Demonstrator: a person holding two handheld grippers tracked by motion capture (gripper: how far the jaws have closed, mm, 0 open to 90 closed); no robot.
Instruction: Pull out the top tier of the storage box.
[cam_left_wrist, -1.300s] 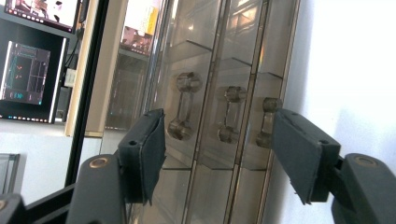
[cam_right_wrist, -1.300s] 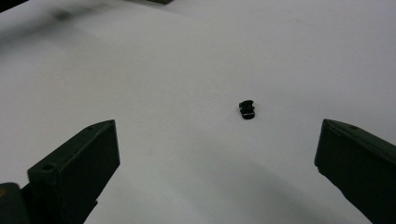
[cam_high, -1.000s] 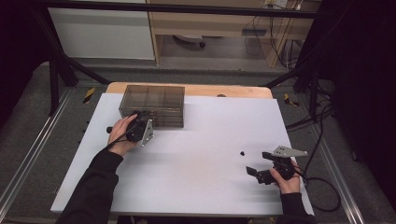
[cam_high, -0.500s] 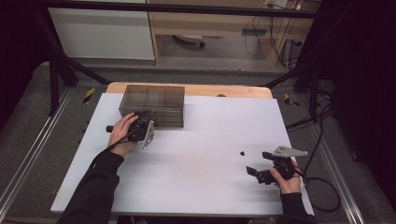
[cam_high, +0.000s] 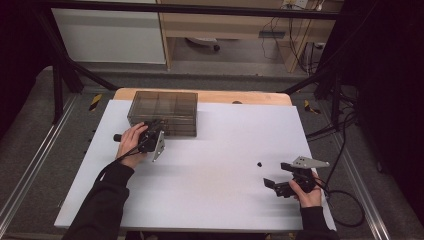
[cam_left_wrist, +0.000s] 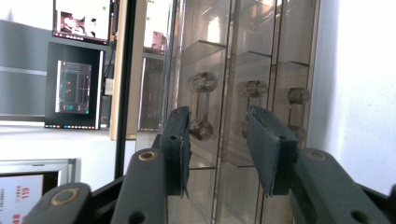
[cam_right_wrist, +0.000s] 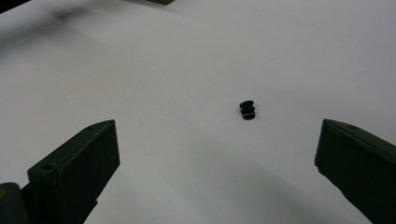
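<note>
Drawers (cam_high: 164, 113): all appearing closed; left fingers (cam_left_wrist: 180, 140) hovering spread before a knob (cam_left_wrist: 201, 129).
Part (cam_right_wrist: 247, 109): lying loose on counter (cam_high: 220, 150), ungrasped; right fingers (cam_right_wrist: 79, 158) gaping wide around it.

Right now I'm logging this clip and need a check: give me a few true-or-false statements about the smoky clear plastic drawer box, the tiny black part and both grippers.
1. The left gripper is open, facing the smoky clear plastic drawer box. True.
2. The tiny black part is clamped in the right gripper. False: it lies free on the white table, jaws wide open.
3. The box stands at the table's far left. True.
4. The box lies near the right gripper. False: it's by the left.
</note>
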